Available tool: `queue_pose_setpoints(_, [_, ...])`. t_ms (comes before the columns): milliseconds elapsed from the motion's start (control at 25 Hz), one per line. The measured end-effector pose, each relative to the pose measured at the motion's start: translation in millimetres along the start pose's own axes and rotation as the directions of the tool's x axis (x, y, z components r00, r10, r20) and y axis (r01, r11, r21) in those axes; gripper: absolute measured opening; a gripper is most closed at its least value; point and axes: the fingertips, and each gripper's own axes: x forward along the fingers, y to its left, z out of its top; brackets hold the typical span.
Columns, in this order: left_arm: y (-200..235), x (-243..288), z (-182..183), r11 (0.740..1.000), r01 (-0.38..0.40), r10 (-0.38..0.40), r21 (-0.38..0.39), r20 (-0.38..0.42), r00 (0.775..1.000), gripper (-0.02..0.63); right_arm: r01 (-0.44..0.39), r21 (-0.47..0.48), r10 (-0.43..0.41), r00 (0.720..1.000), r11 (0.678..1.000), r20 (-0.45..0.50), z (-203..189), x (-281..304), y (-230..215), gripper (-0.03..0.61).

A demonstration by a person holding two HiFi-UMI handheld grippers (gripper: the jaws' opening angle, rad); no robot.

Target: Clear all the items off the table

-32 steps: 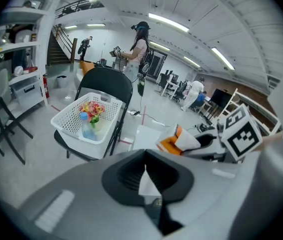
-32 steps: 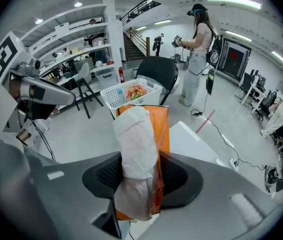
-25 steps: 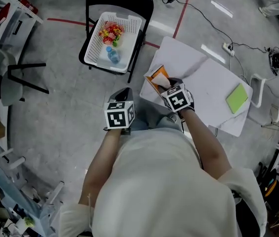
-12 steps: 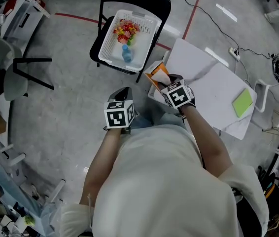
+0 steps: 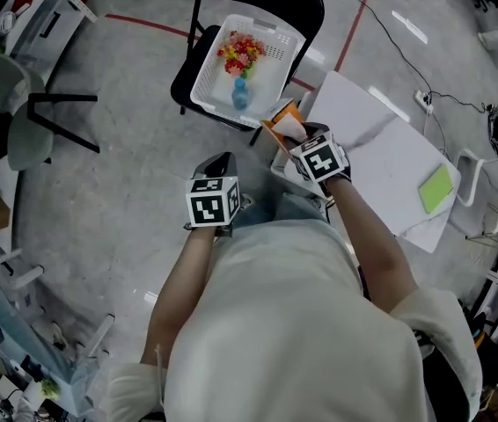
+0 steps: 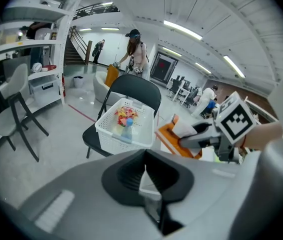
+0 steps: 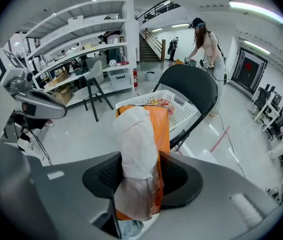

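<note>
My right gripper (image 5: 295, 130) is shut on an orange packet (image 5: 285, 120) with a white wrapped bundle (image 7: 136, 144) against it, held up just off the near corner of the white table (image 5: 381, 152). In the right gripper view the packet (image 7: 159, 126) rises between the jaws, with the white basket (image 7: 179, 115) behind it. That basket (image 5: 277, 73) sits on a black folding chair (image 5: 306, 3) and holds a colourful bunch (image 5: 240, 53) and a blue bottle (image 5: 239, 90). My left gripper (image 5: 221, 163) is shut and empty over the floor, left of the right one. A green pad (image 5: 434, 189) lies on the table.
A grey chair (image 5: 20, 117) stands at the left by shelving (image 7: 76, 49). A cable and power strip (image 5: 423, 99) lie on the floor beyond the table. People stand far off in the hall (image 6: 136, 51). Red floor tape (image 5: 148, 26) runs past the chair.
Both grippers have moved toward the chair with the basket. The orange packet has gone along in the right gripper, from over the table's edge to close beside the basket.
</note>
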Motion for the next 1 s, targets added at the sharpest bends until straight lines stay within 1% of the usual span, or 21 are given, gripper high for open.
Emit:
queue_pose_setpoints(280, [14,0,5,1.0,-0.016,0.016,-0.026,0.008,1.0,0.009,-0.014,-0.031,0.014,1.0,0.999,-0.003,21,10,2,0.195])
queue_pose_setpoints(600, [21,10,15,0.998,-0.034,0.034,-0.051,0.005,0.999,0.009,-0.006,-0.069,0.007,1.0,0.998,0.002,57,23,-20,0.195])
queue_pose_setpoints(720, [31,16,25,0.997,-0.05,0.05,-0.062,0.003,0.999,0.009,-0.015,-0.077,0.015,1.0,0.997,0.0,73,35,-29,0.195])
queue_pose_setpoints(1000, [47,31,60,0.994,-0.077,0.078,-0.083,0.011,0.997,0.009,-0.038,-0.08,0.036,0.999,0.996,-0.027,103,59,-48,0.195])
